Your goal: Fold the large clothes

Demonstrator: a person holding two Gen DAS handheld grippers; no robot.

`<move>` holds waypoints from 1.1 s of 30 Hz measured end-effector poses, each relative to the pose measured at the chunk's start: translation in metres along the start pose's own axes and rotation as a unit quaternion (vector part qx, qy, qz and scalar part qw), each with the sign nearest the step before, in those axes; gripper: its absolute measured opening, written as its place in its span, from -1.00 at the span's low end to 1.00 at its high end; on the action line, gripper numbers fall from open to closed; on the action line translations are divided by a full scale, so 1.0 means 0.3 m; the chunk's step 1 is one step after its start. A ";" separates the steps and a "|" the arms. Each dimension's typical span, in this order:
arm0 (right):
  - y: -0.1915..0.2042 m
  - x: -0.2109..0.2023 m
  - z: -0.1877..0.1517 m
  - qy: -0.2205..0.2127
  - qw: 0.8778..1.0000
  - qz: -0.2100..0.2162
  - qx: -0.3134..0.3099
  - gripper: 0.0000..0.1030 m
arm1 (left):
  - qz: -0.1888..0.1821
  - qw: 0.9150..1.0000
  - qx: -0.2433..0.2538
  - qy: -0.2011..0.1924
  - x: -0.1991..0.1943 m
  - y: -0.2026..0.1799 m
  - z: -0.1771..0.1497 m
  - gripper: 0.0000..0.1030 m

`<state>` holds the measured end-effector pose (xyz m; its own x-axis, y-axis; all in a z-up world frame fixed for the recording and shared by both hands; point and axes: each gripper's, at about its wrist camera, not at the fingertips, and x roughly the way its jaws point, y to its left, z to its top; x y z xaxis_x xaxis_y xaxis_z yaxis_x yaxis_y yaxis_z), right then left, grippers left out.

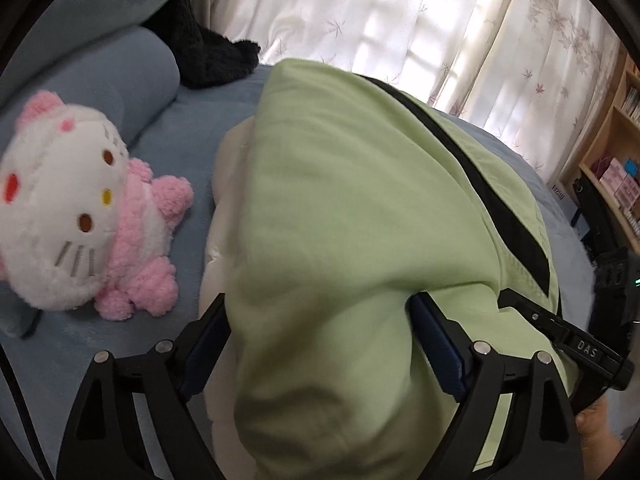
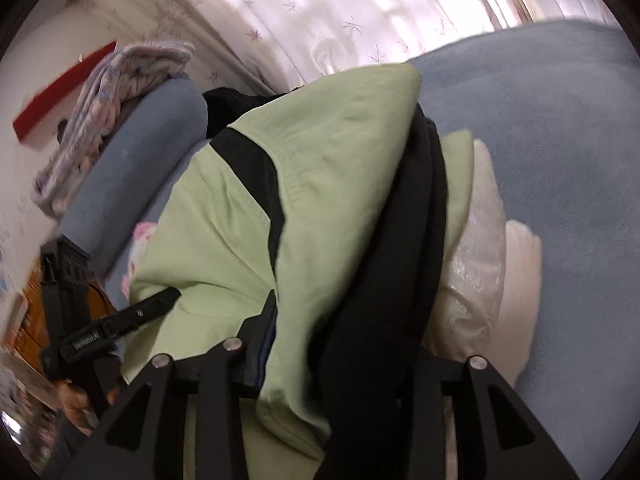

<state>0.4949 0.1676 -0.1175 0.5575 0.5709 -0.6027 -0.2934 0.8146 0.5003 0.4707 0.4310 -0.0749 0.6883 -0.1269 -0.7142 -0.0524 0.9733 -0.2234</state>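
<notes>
Garment: pale green jacket [image 1: 340, 200] with black trim and a shiny cream lining, lying bunched on the blue bed [image 1: 188, 140]; fills the middle of both views.
Lining: cream layer shows along the garment's left edge in the left wrist view, and at its right side in the right wrist view.
Black trim: a dark band [image 1: 472, 168] runs diagonally over the green cloth; in the right wrist view a thick black fold [image 2: 400, 240] drapes down the centre.
Left gripper [image 1: 320, 320]: jaws wide apart, a hump of green fabric between them. Cloth sits close to both pads; a firm press is not visible, reads as open.
Right gripper [image 2: 352, 344]: jaws part open, green and black cloth bulging through the gap. Right jaw tip hidden under fabric; cannot tell if the pads press on it.
Cross-view: the right gripper's finger appears at the right edge of the left wrist view, resting on the green cloth; a bit of hand [image 1: 596, 424] shows below it.
Plush toy [image 1: 80, 216]: white and pink cat, on the bed left of the garment, apart from it.
Pillow [image 1: 120, 76]: blue, behind the toy.
Black fuzzy item [image 1: 212, 52]: on the bed beyond the garment.
Background: leaf-print curtain [image 1: 400, 20], backlit; wooden bookshelf [image 1: 612, 140] at right.
</notes>
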 end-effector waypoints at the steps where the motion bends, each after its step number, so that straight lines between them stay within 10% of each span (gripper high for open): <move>1: 0.020 -0.014 0.001 0.000 1.000 -0.013 -0.012 -0.06 | 0.017 1.000 0.009 -0.008 -0.025 -0.021 -0.007 0.72; 7: 0.073 -0.172 -0.039 0.036 0.998 -0.052 0.003 0.56 | 0.079 0.996 0.039 -0.019 -0.186 -0.139 -0.070 0.73; 33: 0.323 -1.475 -0.414 -0.004 0.992 -0.103 -0.070 0.59 | 0.099 0.986 0.108 -0.075 -1.284 -0.866 -0.533 0.93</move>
<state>0.1234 0.0067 0.1205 0.6233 0.3904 -0.6776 -0.2772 0.9205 0.2753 0.1035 0.1963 0.1523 0.7796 0.0842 -0.6206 -0.0531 0.9962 0.0685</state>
